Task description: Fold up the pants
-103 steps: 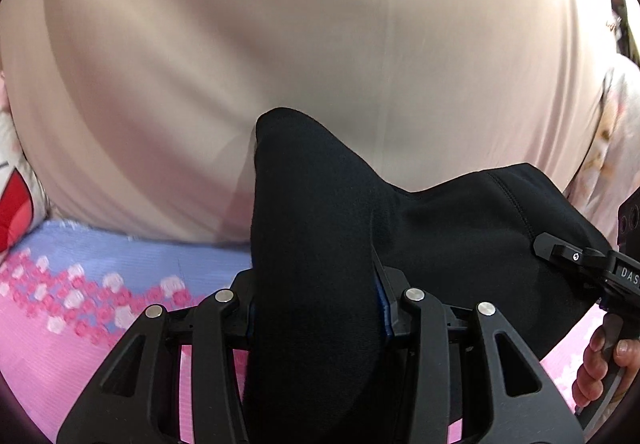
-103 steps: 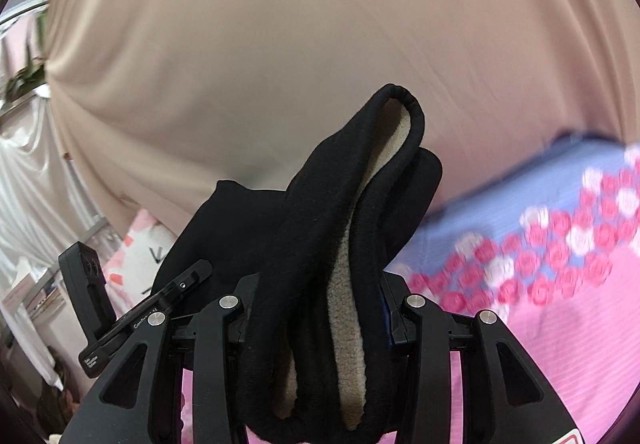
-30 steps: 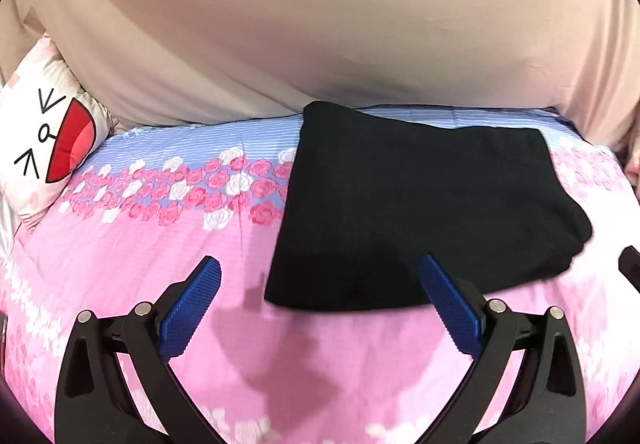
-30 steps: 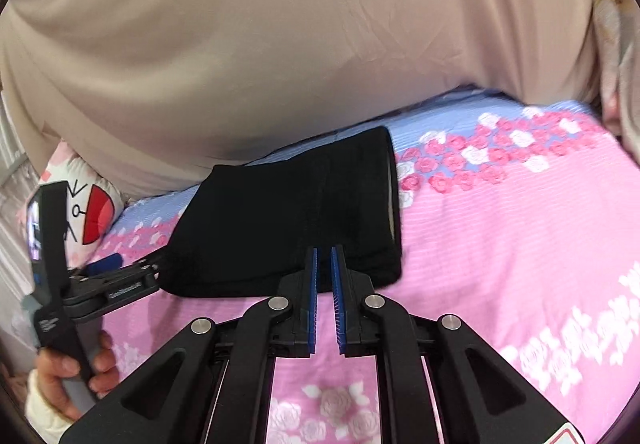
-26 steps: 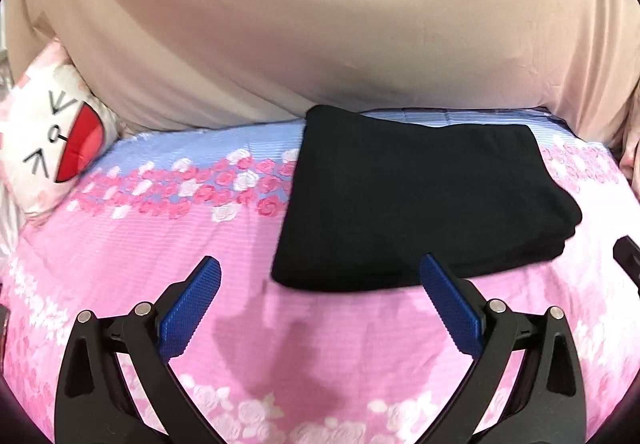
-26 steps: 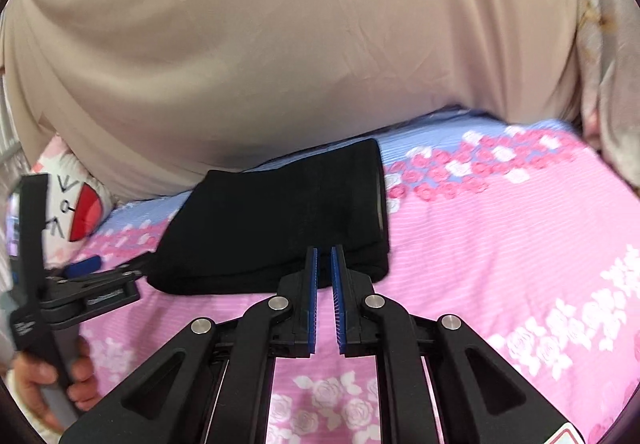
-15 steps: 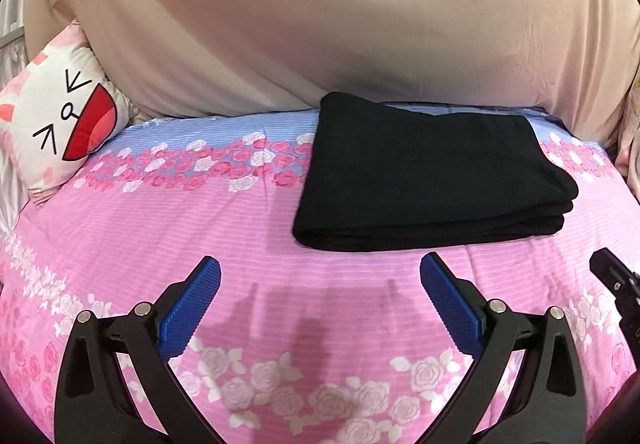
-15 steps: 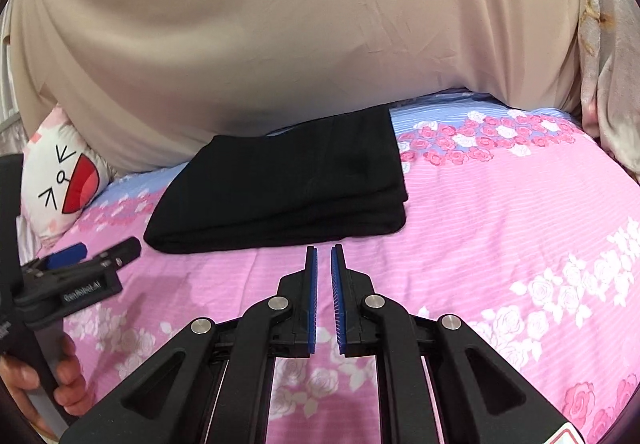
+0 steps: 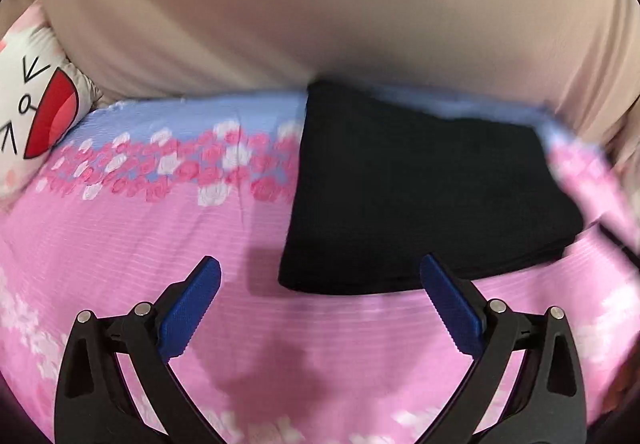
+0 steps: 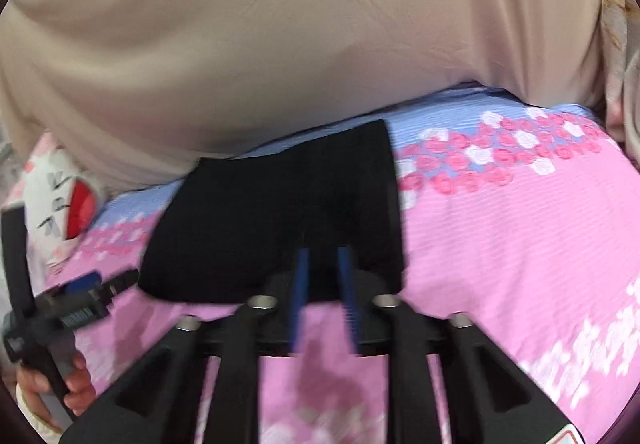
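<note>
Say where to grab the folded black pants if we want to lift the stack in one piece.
Grip the folded pants at the near edge, where the layers stack, coming in low from the front along the pink bedspread. One pad should slide under, one over. The left gripper is open wide facing that edge; the right gripper has just been opening, nothing clamped.

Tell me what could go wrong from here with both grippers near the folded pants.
The right gripper, jaws just opening and empty, sits at the near edge of the pants; pushing in could rumple the fold. The open left gripper flanks the near left corner and could snag the top layer.
</note>
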Demonstrator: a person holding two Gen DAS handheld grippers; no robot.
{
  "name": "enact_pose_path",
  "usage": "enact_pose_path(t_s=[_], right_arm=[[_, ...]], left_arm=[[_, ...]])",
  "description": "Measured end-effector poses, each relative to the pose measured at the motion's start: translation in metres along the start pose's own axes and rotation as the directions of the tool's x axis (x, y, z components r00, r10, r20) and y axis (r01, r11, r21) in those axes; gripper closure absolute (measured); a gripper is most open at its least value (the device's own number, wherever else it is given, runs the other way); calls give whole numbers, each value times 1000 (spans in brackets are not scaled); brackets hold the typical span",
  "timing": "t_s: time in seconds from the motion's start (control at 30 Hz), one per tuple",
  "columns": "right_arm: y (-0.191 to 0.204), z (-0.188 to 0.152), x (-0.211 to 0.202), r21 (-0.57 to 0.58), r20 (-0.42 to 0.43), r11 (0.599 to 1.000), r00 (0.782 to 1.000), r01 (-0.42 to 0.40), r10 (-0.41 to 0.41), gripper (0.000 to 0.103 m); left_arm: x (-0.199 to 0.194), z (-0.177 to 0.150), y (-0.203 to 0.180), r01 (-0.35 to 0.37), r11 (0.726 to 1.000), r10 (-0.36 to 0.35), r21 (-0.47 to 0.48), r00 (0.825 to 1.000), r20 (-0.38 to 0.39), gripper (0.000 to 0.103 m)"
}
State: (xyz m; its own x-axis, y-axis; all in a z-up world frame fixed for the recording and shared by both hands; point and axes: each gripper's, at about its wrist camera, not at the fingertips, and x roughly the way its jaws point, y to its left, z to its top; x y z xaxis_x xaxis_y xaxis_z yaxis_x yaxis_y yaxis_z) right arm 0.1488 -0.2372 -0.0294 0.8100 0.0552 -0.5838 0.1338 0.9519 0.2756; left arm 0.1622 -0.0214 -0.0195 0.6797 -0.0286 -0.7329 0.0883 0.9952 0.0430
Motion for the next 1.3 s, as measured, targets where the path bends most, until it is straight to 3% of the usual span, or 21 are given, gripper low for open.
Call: enact_pose_path(t_s=[0.03, 0.07, 0.1, 0.17, 0.27, 0.37, 0.43, 0.47, 0.5, 0.53, 0.57, 0.63, 0.7, 0.77, 0.83, 0.93, 0.97, 1.07, 1.13, 1.2, 1.3], right_arm=[[-8, 2, 2, 31, -11, 999, 1000, 19, -19, 43], [-17, 2, 0, 63, -10, 998, 1000, 29, -28, 40], [-27, -1, -4, 84, 10, 996, 1000, 22, -23, 40], [-37, -4, -1, 79, -4, 997, 1000, 14, -14, 40], [-46, -6, 21, 103, -83, 993, 994, -62, 71, 40], [-42, -10, 47, 77, -149, 995, 986, -58, 69, 42], [-41, -11, 61, 87, -181, 991, 976, -105, 119, 76], [-42, -10, 59, 99, -173, 988, 976, -116, 132, 86], [-42, -6, 52, 100, -156, 988, 978, -121, 136, 93], [-43, -1, 43, 92, -129, 989, 983, -117, 128, 94], [-44, 2, 37, 87, -111, 989, 986, -118, 127, 94], [-53, -4, 51, 85, -160, 994, 983, -75, 88, 93], [-63, -8, 59, 148, -182, 984, 975, -99, 125, 92], [-57, -3, 49, 117, -165, 988, 979, -97, 116, 88], [-50, -2, 28, 85, -120, 995, 991, -47, 57, 83], [-34, 4, -6, 49, -18, 998, 999, -45, 46, 75], [-30, 7, -10, 43, -7, 997, 998, -63, 63, 75], [-3, 22, -4, -40, -13, 993, 994, -109, 108, 103], [0, 25, 31, -53, -102, 996, 993, -66, 61, 103], [-18, 18, 59, -6, -153, 1000, 988, -27, 25, 103], [-26, 17, 47, 63, -146, 996, 986, -70, 78, 103]], left_arm=[[8, -5, 1, -9, 1000, 9, 3, 999, -41, 5], [10, -11, 5, 34, 999, -35, -13, 998, -59, 5], [9, -18, 12, 127, 991, -131, -50, 989, -66, 5], [13, -23, 19, 184, 978, -192, -98, 978, -85, 5], [31, -16, 16, 178, 980, -187, -83, 977, -105, 5], [45, -9, 5, 134, 991, -133, 5, 987, -94, 13], [44, -1, 0, 177, 984, -175, 24, 981, -83, 51], [41, 3, 0, 175, 985, -173, 13, 981, -87, 58], [36, 9, 4, 179, 984, -179, -16, 980, -85, 72], [31, 11, 9, 199, 979, -201, -31, 977, -72, 77], [29, 12, 12, 202, 979, -204, -32, 977, -69, 77], [42, 4, 11, 171, 985, -170, 2, 980, -108, 75], [38, -2, 8, 145, 989, -143, 30, 987, -69, 71], [30, -2, 9, 136, 991, -136, 8, 988, -71, 61], [13, -5, 14, 148, 989, -149, -15, 987, -66, 41], [-22, -5, 22, 217, 975, -217, -41, 976, 3, 21], [-31, -2, 21, 217, 975, -216, -37, 976, 32, 21], [-36, 18, 0, 197, 980, -196, 3, 978, 75, 21], [-9, 28, -9, 184, 983, -184, 6, 983, 26, 24], [32, 26, -11, 122, 992, -121, 9, 991, -64, 30], [42, 16, 11, 209, 972, -220, -107, 970, -103, 29]])
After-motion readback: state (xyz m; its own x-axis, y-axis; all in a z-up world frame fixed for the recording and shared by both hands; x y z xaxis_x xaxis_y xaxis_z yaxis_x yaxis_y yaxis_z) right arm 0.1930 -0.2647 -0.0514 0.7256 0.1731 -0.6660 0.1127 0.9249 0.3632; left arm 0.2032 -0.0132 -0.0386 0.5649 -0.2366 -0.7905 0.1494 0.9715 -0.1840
